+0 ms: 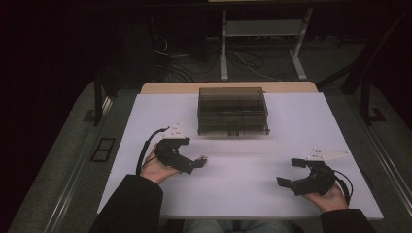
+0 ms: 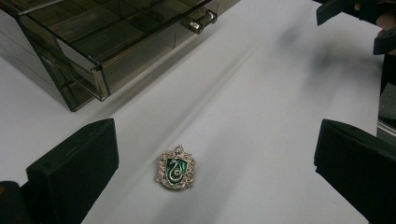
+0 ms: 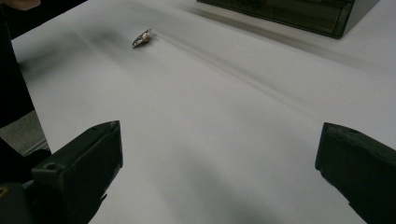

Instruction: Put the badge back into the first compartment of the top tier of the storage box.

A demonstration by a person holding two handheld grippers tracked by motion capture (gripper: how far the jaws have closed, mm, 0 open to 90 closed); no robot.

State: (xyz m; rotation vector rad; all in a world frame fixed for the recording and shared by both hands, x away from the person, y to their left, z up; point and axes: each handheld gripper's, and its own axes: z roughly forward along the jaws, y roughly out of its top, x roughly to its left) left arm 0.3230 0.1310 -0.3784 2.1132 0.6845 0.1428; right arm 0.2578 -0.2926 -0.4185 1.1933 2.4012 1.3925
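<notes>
A white tabletop carries a smoky transparent drawer box near the middle of its far edge; the box has a small metal knob on its front, seen in the left gripper view. A small crest-shaped pin, green enamel with a silver serpent and a pale jewelled border, lies flat on the tabletop toward the near-left part, in front of the box and well apart from it; in the left gripper view it sits between the two black jaws, touching neither. The left hand-held gripper, held by a hand at the near-left of the tabletop, has its jaws spread wide apart around the pin, holding nothing. The right hand-held gripper, held at the near-right corner, also has its jaws wide apart and empty over bare tabletop; from its view the pin shows far off, edge-on.
</notes>
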